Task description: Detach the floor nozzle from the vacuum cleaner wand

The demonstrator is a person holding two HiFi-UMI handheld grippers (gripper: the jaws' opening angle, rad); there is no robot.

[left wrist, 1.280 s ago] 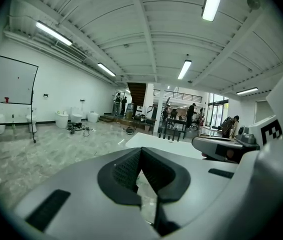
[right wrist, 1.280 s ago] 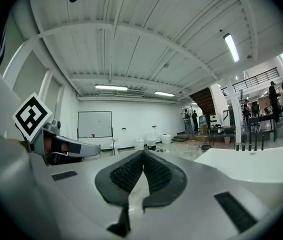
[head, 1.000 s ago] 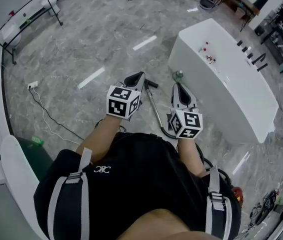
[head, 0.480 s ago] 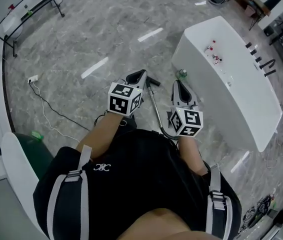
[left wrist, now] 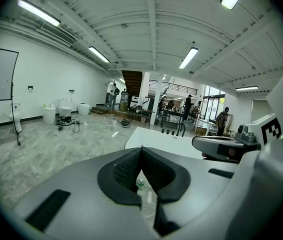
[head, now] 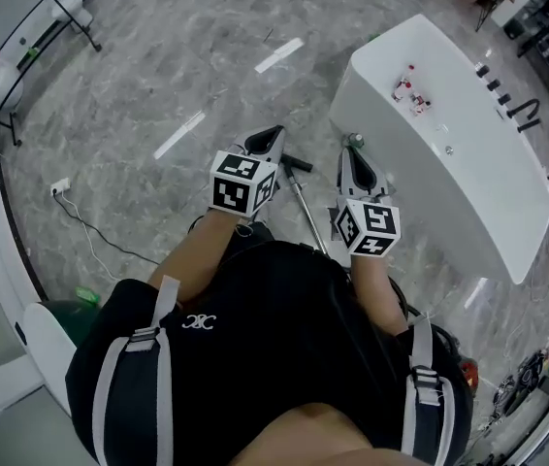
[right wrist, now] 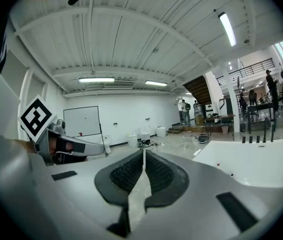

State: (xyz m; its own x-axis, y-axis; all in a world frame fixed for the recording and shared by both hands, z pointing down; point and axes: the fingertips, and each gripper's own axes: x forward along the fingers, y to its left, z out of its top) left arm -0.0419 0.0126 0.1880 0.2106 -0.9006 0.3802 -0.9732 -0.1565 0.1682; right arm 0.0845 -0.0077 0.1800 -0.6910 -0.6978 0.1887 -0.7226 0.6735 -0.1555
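- Floor (head: 139, 76): glossy grey slabs with pale marble-like veining, spreading on all sides of the white table.
- White table (head: 468, 178): a long, smooth, glossy top with rounded corners; the landmark for the entries below.
- Vacuum cleaner wand (head: 306, 207): a slim, straight metal tube seen against the floor, left of the table's near corner. Its long axis runs diagonally away from the person. The black end piece (head: 296, 163) points outward; the near end is hidden by the torso. It cannot be told whether that piece is the floor nozzle.
- Left gripper (left wrist: 141, 149): grey moulded shell with ribbed black pads, on the side of the wand away from the table. The jaws are pressed together, holding nothing.
- Right gripper (right wrist: 144, 153): same build, between wand and table. The pads meet, empty.
- Bottle (head: 355, 141): small, green-capped, at the table's near corner.
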